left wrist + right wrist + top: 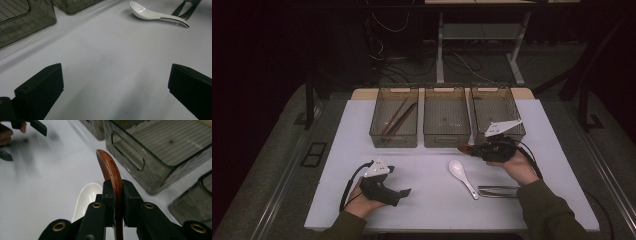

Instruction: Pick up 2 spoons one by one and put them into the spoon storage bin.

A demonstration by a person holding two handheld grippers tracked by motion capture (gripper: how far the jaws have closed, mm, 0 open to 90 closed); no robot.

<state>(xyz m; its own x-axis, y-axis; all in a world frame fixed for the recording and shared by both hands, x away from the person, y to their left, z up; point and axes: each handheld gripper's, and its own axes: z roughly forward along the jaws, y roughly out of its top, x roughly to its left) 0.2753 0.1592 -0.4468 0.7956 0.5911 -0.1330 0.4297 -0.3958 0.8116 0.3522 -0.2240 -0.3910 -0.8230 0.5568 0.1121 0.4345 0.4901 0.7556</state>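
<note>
We hold the wooden spoon point(110, 170) edge-on by a narrow strip of its curved body, lifted above the table point(427, 200) just in front of the middle bin point(447, 117); we judge it could pivot or slide out between the pads, or its tip could catch the bin's front wall, if we swing it across too low. The right gripper point(117, 192) is clamped on this spoon, directly over the white ceramic spoon point(462, 176). The left gripper point(115, 85) rests near the front of the table with its jaws spread wide, grasping nothing.

We see a white worktop point(422, 170) with three clear bins point(447, 116) at the back; the right tongs point(468, 149) grip a brown spoon point(463, 149) (above a white spoon point(462, 177)), left tongs point(404, 193) resting.
</note>
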